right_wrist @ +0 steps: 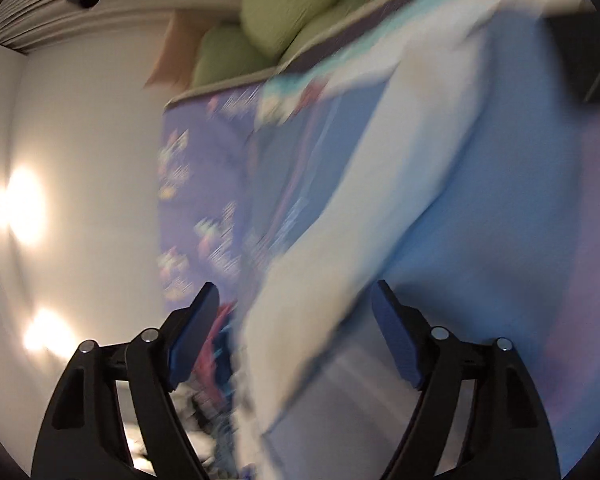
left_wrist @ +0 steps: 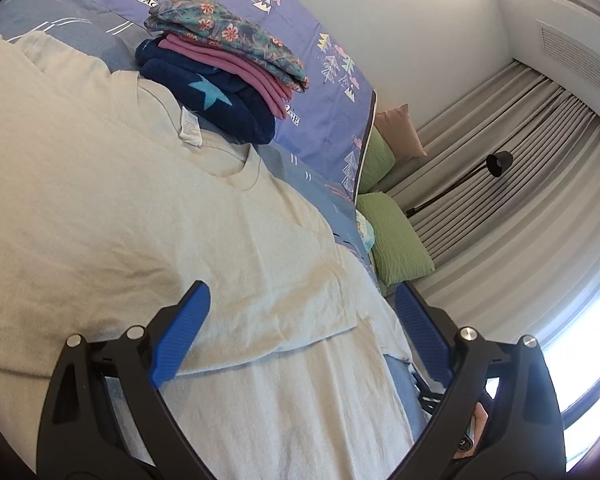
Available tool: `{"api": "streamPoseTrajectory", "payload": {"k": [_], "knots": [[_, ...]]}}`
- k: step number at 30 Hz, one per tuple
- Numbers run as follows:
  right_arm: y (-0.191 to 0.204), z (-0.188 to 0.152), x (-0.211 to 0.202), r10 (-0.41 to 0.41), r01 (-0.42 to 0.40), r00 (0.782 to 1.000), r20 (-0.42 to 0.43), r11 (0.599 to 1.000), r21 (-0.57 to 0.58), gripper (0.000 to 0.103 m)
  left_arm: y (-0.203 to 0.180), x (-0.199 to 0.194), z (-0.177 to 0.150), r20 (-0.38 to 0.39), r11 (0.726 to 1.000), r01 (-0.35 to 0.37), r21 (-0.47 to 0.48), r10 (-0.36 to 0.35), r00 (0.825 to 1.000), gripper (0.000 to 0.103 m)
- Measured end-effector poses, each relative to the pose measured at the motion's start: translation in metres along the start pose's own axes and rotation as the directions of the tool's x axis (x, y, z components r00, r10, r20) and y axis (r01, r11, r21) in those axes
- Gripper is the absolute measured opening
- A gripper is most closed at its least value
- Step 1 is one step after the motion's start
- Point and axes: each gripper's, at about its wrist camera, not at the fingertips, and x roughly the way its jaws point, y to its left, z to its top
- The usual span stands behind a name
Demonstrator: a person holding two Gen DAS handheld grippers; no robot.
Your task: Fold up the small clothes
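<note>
- Pale cream T-shirt (left_wrist: 148, 216) spread flat on the bed, neck opening and white label toward the far side, one sleeve folded inward across the body.
- Left claw (left_wrist: 304, 320) held spread wide just above the shirt's lower half, blue pads (left_wrist: 180, 336) clear of the cloth, nothing pinched.
- Stack of folded clothes (left_wrist: 224, 68) sitting just beyond the shirt's collar, toward the far edge of the bed: dark blue piece with a light blue star at the bottom, pink in the middle, floral teal on top.
- Purple printed bedcover (left_wrist: 320, 112) lying under the stack, blue sheet beneath the shirt.
- Green pillows (left_wrist: 400, 240) and a peach pillow (left_wrist: 400, 128) lying past the bed's right edge, beside grey curtains (left_wrist: 520, 184) and a black lamp (left_wrist: 498, 162).
- Right claw (right_wrist: 296, 332) heavily blurred in its own view, pads spread wide with a pale strip of cloth (right_wrist: 380, 208) seen behind the gap, not pinched.
</note>
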Motion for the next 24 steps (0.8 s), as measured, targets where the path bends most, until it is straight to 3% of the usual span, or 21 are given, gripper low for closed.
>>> {"api": "streamPoseTrajectory", "payload": {"k": [2,7,12,20,24], "knots": [[-0.015,0.018,-0.009,-0.053,0.052,0.999,0.01,0.998,0.033,0.091,-0.002,0.002,0.0,-0.008,1.0,-0.018,0.013,0.018,1.0,0.095],[-0.036,0.043,0.016,-0.005,0.023,0.993,-0.114,0.986,0.163,0.091,-0.002,0.003,0.0,-0.012,1.0,-0.022,0.013,0.022,1.0,0.095],[-0.04,0.067,0.04,-0.011,0.059,0.982,-0.19,0.966,0.252,0.094,-0.001,0.001,0.0,-0.007,1.0,-0.008,0.0,0.008,1.0,0.095],[-0.028,0.078,0.056,-0.068,0.1,0.987,-0.145,0.968,0.23,0.102,-0.002,0.002,0.0,-0.008,1.0,-0.008,-0.001,0.008,1.0,0.096],[-0.028,0.083,0.056,-0.032,0.044,0.996,-0.078,0.985,0.165,0.102,-0.002,0.001,0.0,-0.008,1.0,-0.007,-0.001,0.007,1.0,0.096]]}}
